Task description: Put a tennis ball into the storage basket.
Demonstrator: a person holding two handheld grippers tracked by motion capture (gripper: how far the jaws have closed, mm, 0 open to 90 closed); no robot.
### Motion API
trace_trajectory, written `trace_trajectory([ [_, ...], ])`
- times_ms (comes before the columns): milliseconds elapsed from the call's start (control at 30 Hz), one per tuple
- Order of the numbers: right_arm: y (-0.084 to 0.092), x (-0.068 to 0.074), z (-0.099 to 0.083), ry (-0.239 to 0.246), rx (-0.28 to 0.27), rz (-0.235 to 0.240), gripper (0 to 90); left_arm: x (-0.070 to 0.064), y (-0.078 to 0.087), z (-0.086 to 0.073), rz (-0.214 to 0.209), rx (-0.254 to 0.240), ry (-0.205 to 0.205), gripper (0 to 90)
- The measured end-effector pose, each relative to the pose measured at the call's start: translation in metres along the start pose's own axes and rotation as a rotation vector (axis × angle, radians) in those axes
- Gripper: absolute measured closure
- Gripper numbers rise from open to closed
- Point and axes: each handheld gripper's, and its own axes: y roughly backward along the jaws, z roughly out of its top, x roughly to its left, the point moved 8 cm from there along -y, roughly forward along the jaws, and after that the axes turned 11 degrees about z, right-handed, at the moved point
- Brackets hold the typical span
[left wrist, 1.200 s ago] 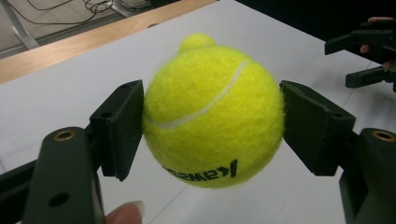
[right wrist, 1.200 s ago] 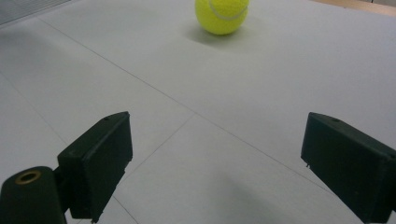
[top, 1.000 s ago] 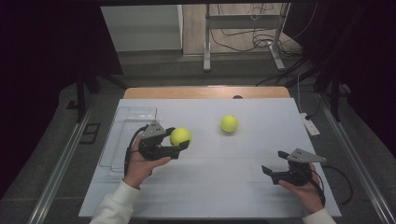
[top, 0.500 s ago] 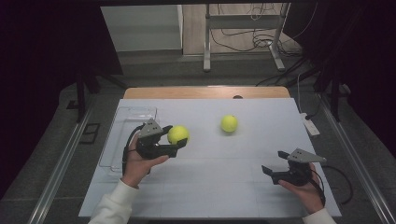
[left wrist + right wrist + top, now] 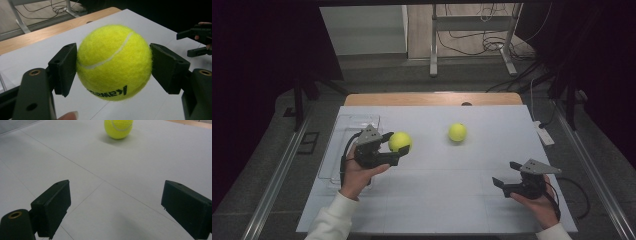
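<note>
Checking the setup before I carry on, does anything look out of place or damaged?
Nothing stands out. The left gripper holds one yellow felt tennis ball squarely; the other yellow tennis ball sits intact on the white table.

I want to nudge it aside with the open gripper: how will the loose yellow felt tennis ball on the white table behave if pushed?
The loose yellow felt tennis ball is round and rests free on the flat white table, so it will probably roll off. Its fuzzy felt likely grips rather than slips. The right gripper, jaws open, could cage it.
</note>
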Motion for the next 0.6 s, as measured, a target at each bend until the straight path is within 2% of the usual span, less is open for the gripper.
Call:
trace_trajectory([
  [600,0.0,0.0,0.0,0.0,0.005,-0.004,9.1,0.018,0.009,0.01,0.025,-0.036,0.021,26.9],
])
